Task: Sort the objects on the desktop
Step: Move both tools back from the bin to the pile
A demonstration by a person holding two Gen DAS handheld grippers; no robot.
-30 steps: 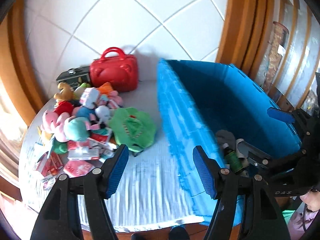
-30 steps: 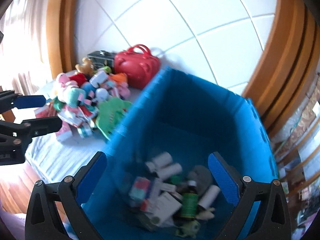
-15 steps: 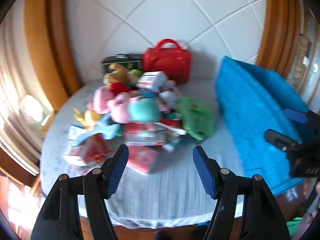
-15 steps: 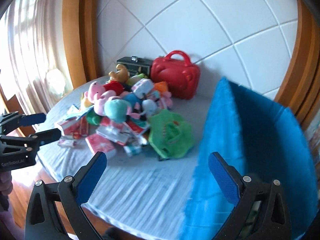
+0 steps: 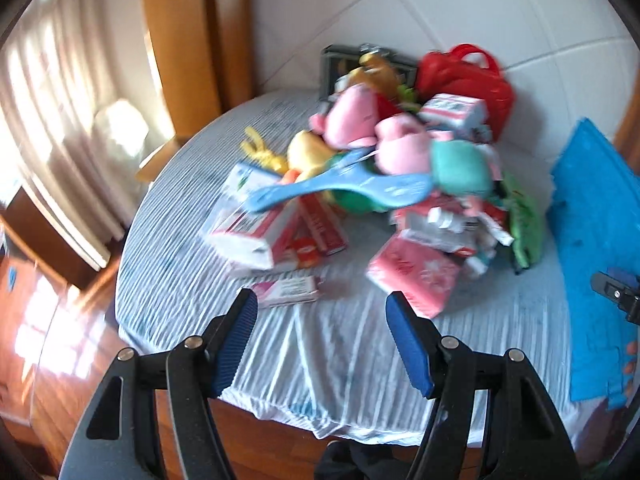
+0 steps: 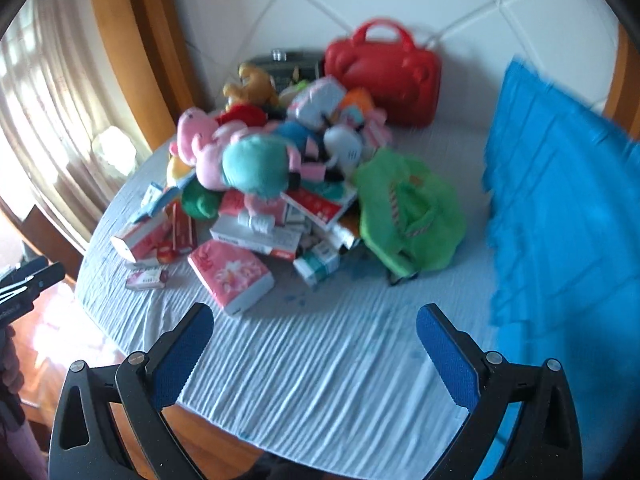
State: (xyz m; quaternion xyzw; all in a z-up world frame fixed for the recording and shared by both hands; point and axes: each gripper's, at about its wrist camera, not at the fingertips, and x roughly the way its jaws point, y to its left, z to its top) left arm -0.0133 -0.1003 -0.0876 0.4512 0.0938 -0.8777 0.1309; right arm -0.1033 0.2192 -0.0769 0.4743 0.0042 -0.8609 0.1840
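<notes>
Heap of toys + boxes (image 6: 280, 184) mid-table, on striped blue-white cloth (image 6: 340, 360). Plush on top: pink one (image 6: 200, 148), teal one (image 6: 256, 164). Cartons and packets underneath and spilling toward near edge. Pink tissue pack (image 6: 230, 274) at front of heap, just ahead of right gripper (image 6: 314, 334), slightly to its left finger side. Small flat red-white box (image 5: 286, 292) lying alone on cloth, just past left gripper (image 5: 320, 322), close to its left fingertip. Blue plastic piece (image 5: 336, 190) lying across heap in left wrist view, blurred. Green plush (image 6: 408, 212) on heap's right flank, between heap and blue bin (image 6: 560, 200). Bin at table's right, well apart from the small boxes. Red handbag (image 6: 384, 72) behind heap against wall, dark box (image 6: 288, 62) beside it. Both grippers spread, nothing between pads, hanging over bare cloth near table's front edge, angled down at heap. Right one spread wider. Left gripper also seen at far left edge of right wrist view.
</notes>
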